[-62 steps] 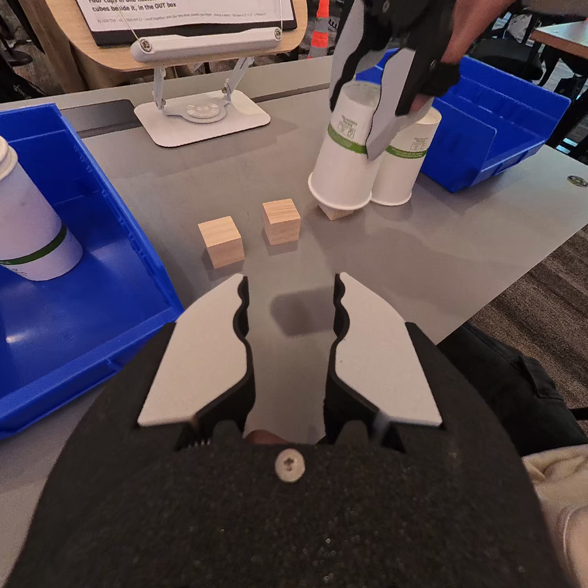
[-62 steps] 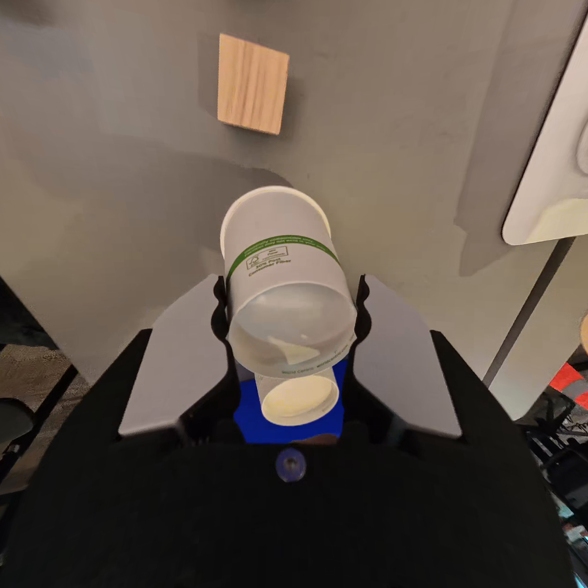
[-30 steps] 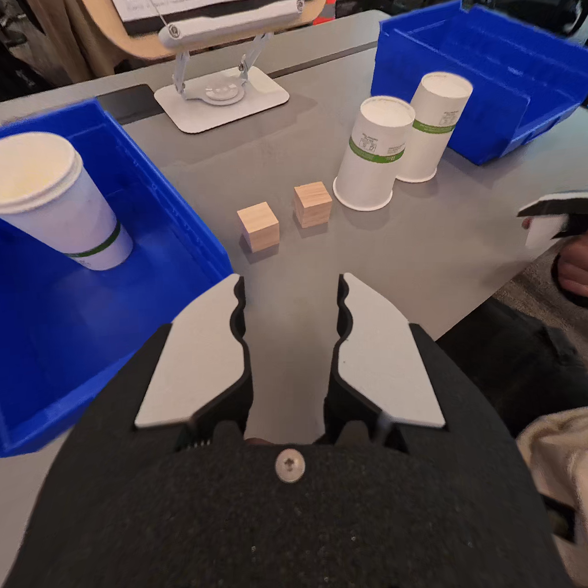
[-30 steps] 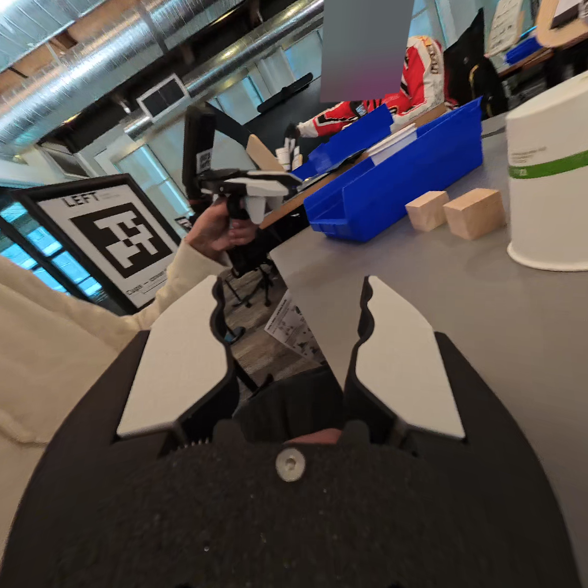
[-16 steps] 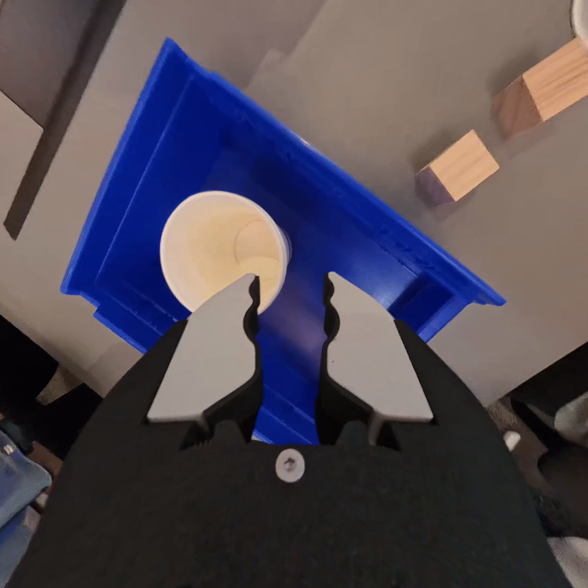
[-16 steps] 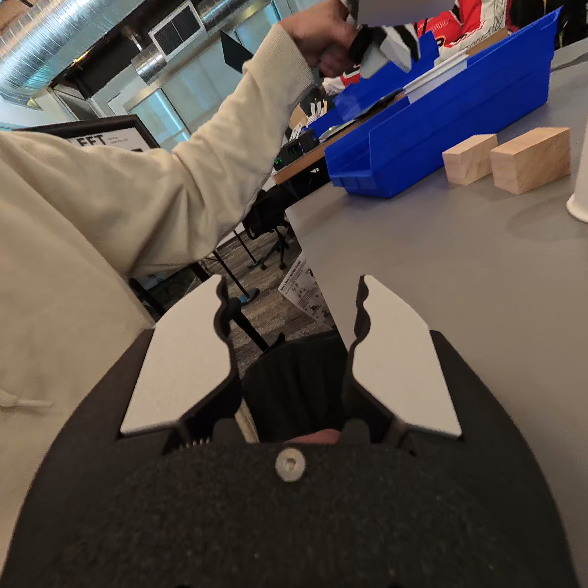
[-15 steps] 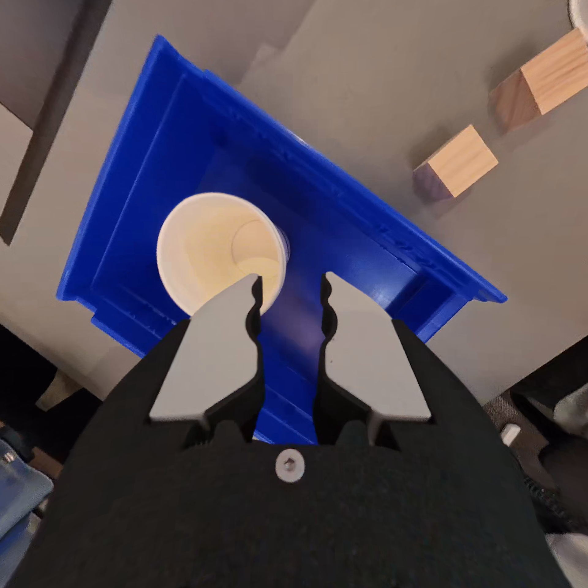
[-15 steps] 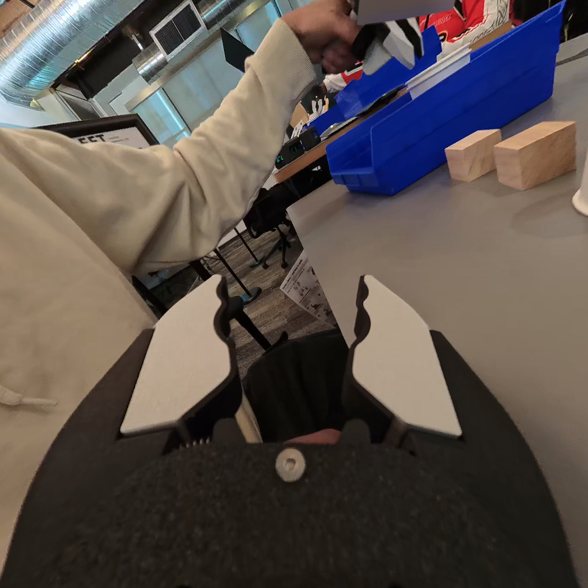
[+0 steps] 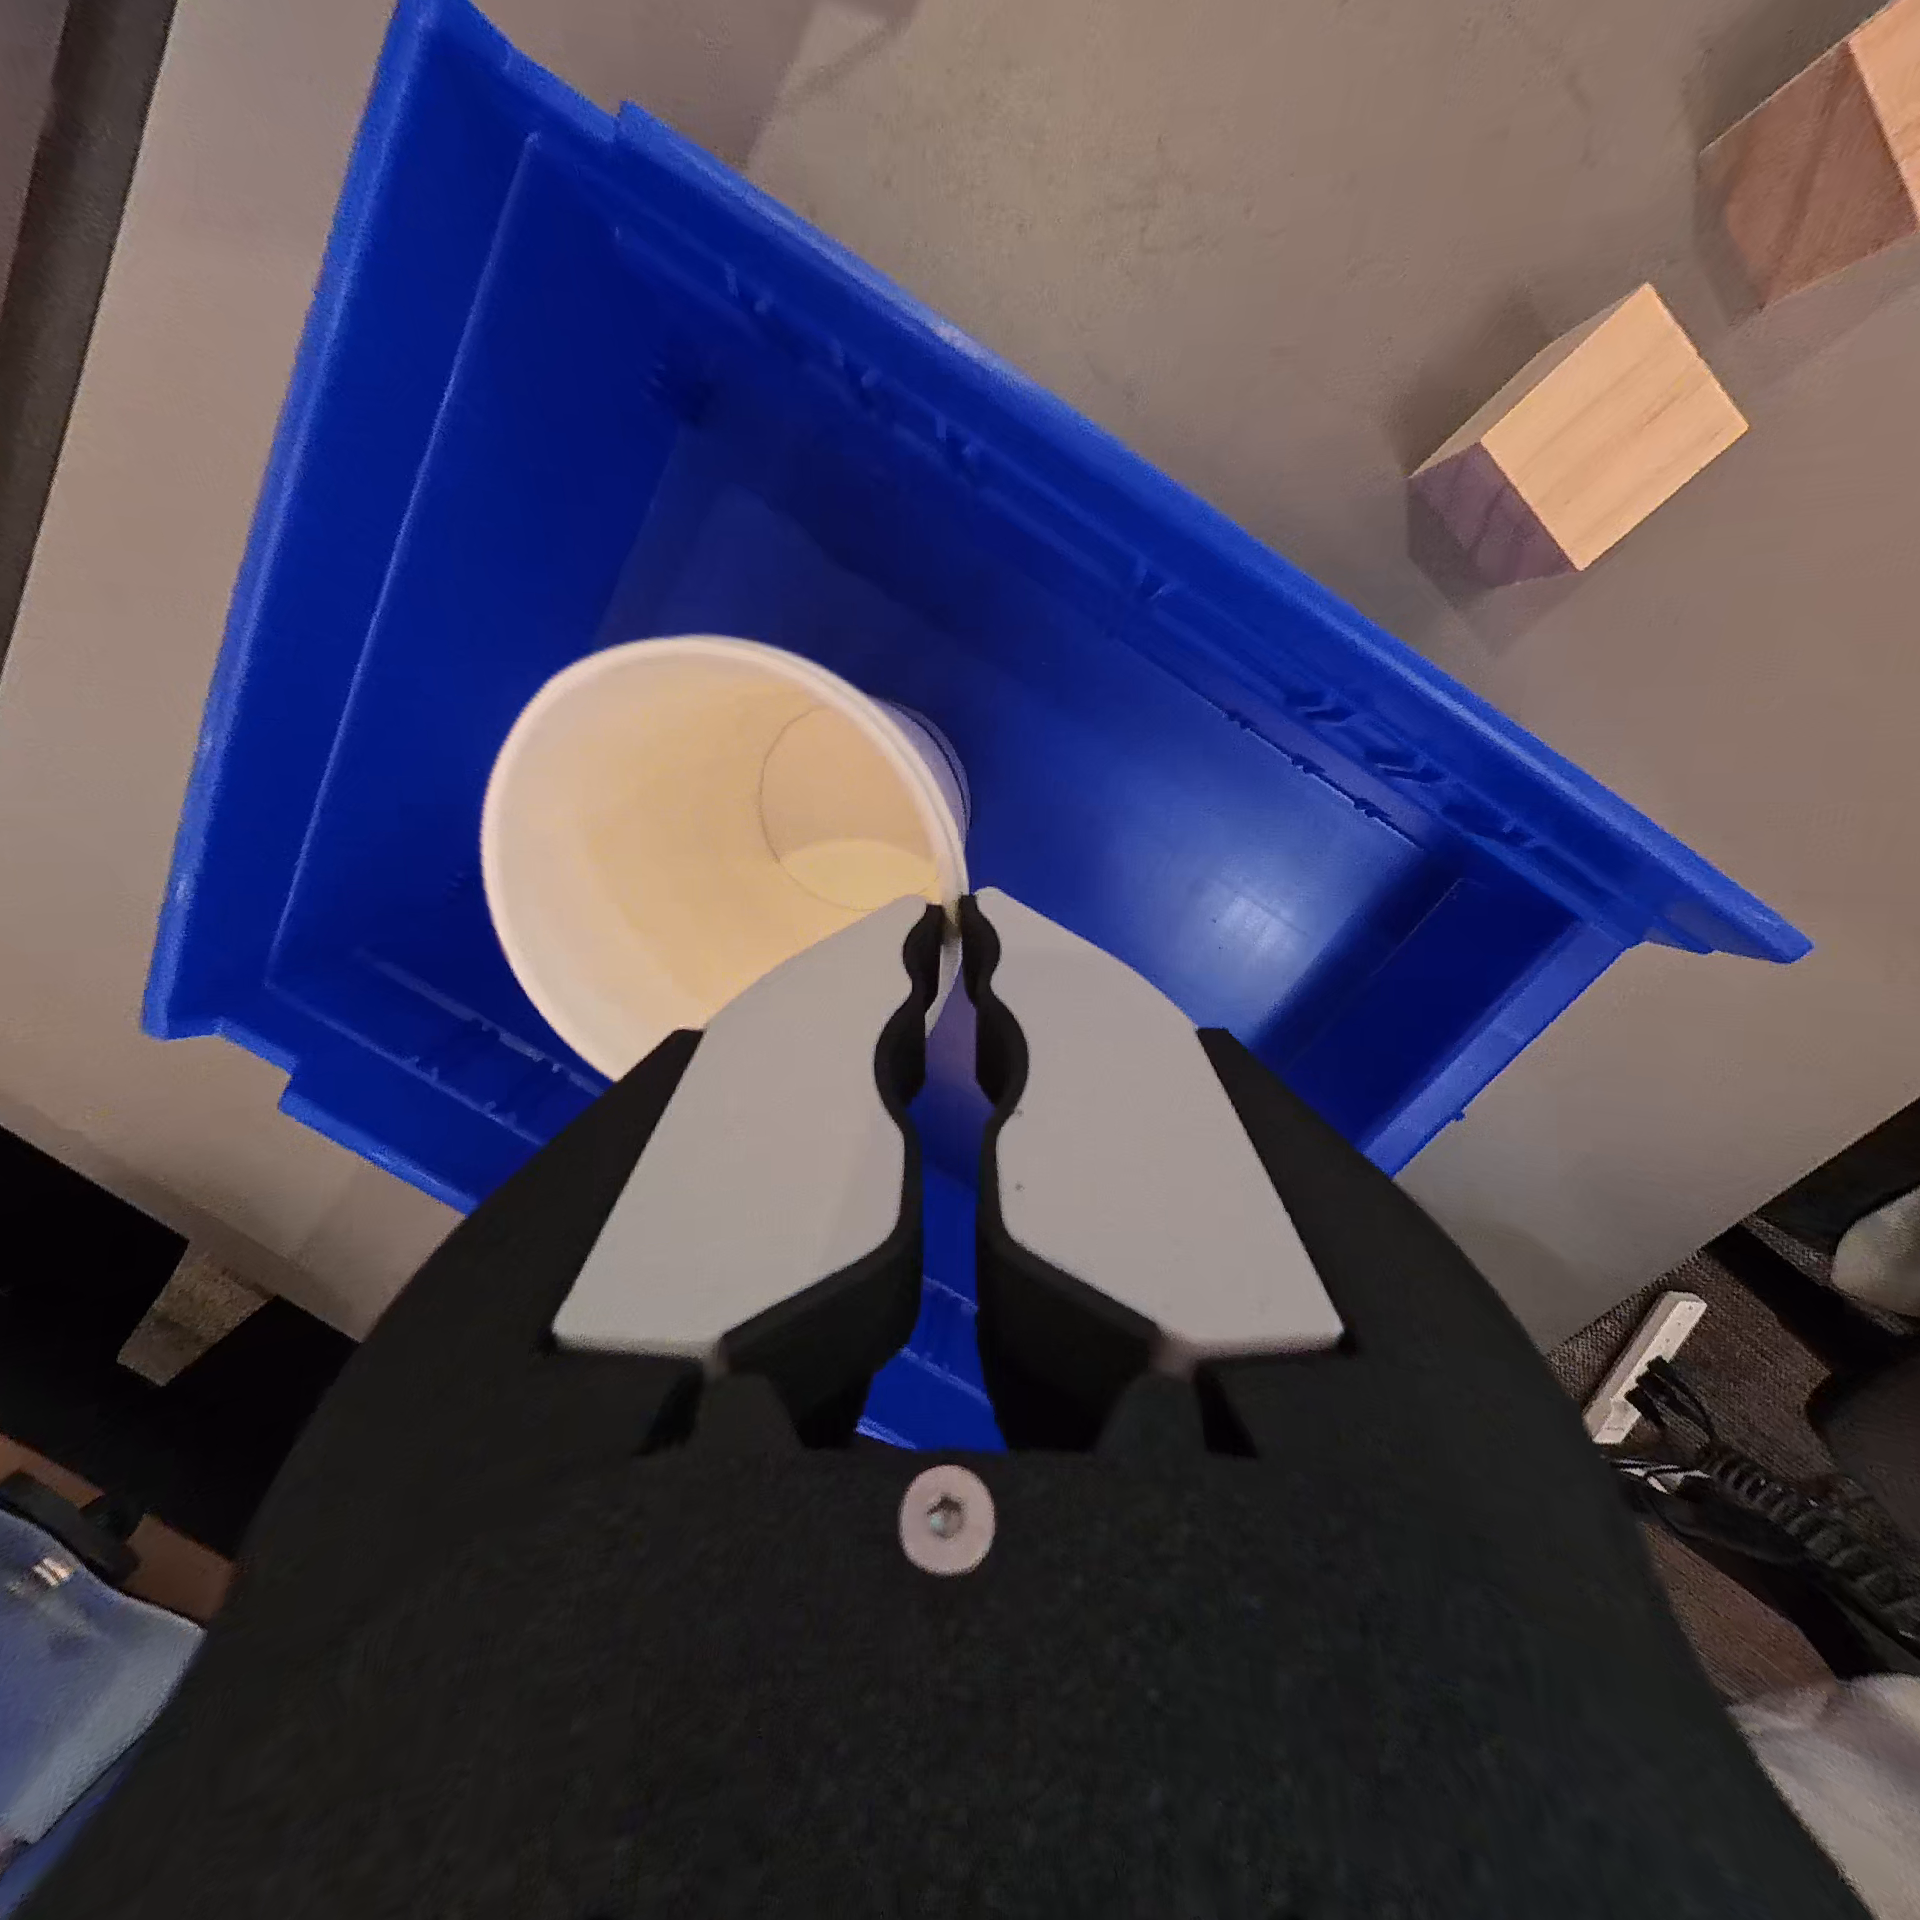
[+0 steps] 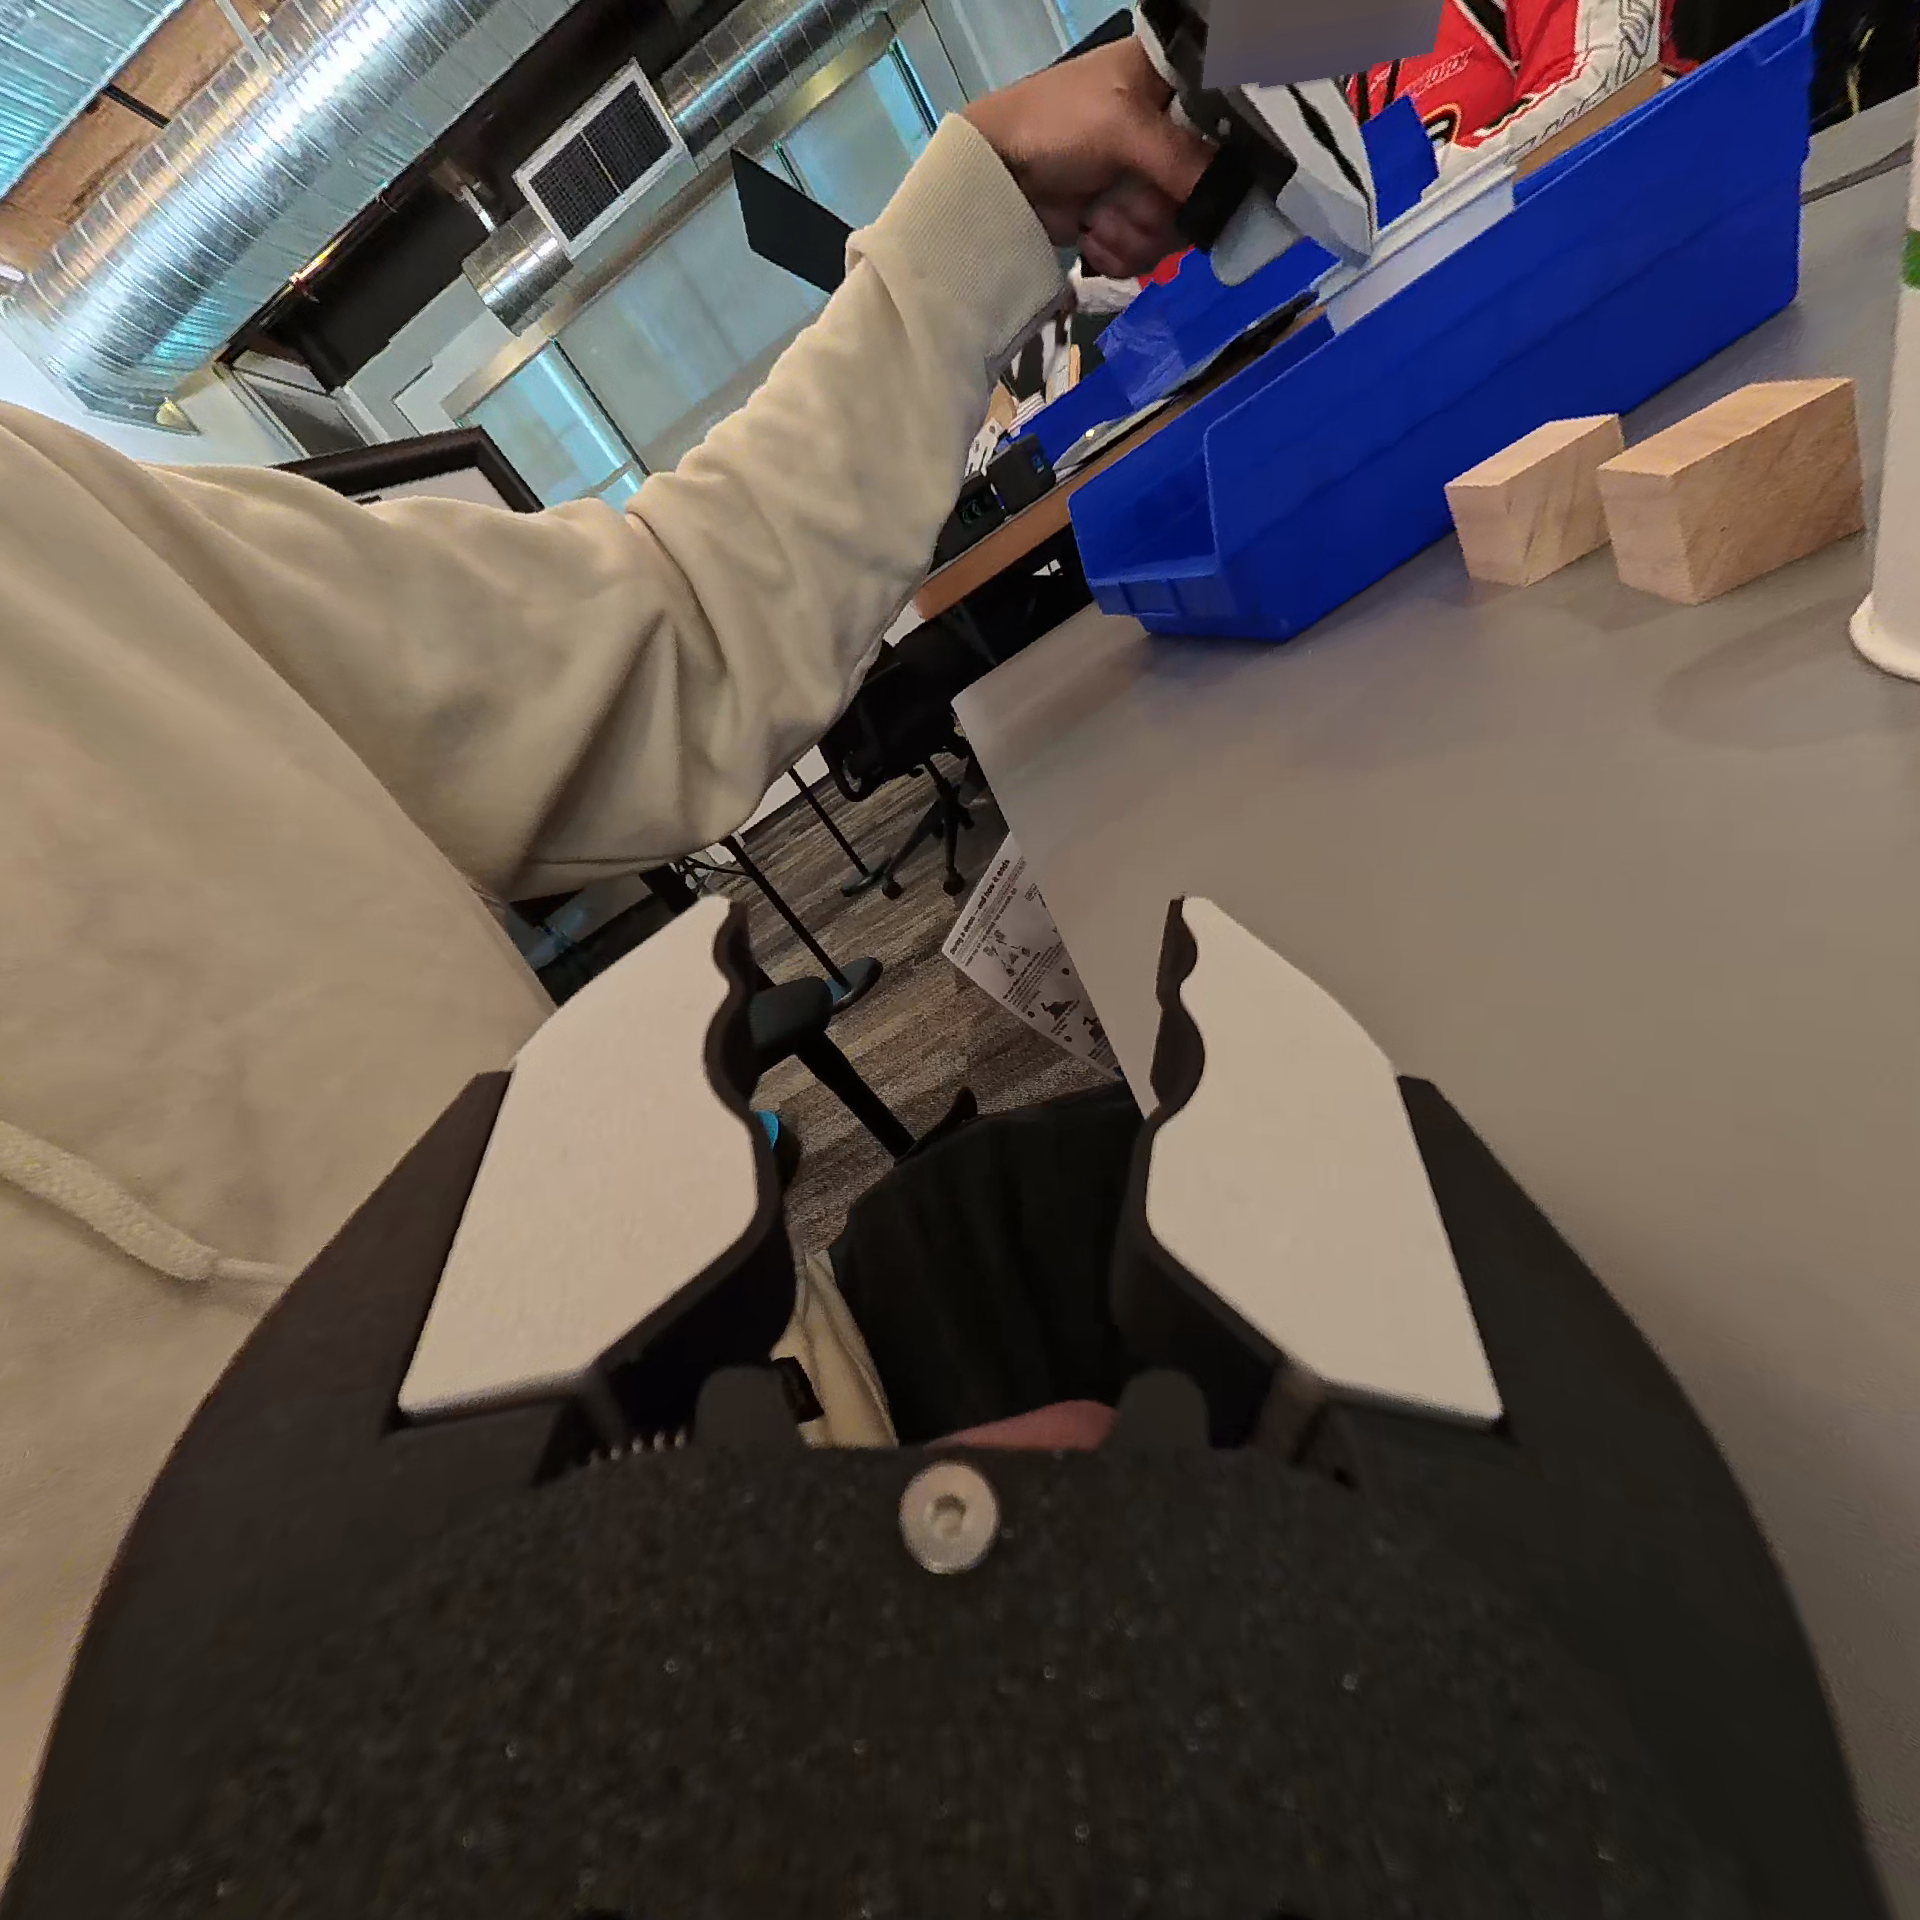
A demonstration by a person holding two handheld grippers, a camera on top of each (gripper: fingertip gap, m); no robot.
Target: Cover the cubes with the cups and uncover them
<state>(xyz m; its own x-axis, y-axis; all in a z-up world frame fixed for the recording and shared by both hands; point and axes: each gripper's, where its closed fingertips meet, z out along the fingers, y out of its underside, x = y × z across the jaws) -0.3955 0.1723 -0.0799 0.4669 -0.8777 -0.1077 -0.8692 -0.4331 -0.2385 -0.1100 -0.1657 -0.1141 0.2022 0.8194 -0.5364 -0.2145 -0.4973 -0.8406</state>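
In the left wrist view a white paper cup (image 9: 686,831) stands mouth up in a blue bin (image 9: 1091,748). My left gripper (image 9: 948,914) is shut on the cup's rim, one finger inside and one outside. Two wooden cubes lie on the grey table: one (image 9: 1579,436) beside the bin, another (image 9: 1829,156) at the top right edge. In the right wrist view my right gripper (image 10: 951,935) is open and empty, low at the table's front edge. The two cubes (image 10: 1538,509) (image 10: 1735,499) show there, with an upside-down white cup (image 10: 1896,582) at the right edge.
The person's cream sleeve (image 10: 520,582) reaches across to the blue bin (image 10: 1455,343), where the hand holds the left gripper's handle. Past the table edge are carpet, chair legs and a printed sheet (image 10: 1023,977). A cable and power strip (image 9: 1652,1361) lie on the floor.
My left gripper has swung over the blue bin, come down on the cup and shut on its rim. My right gripper let go of its cup earlier and drew back to the table edge, open.
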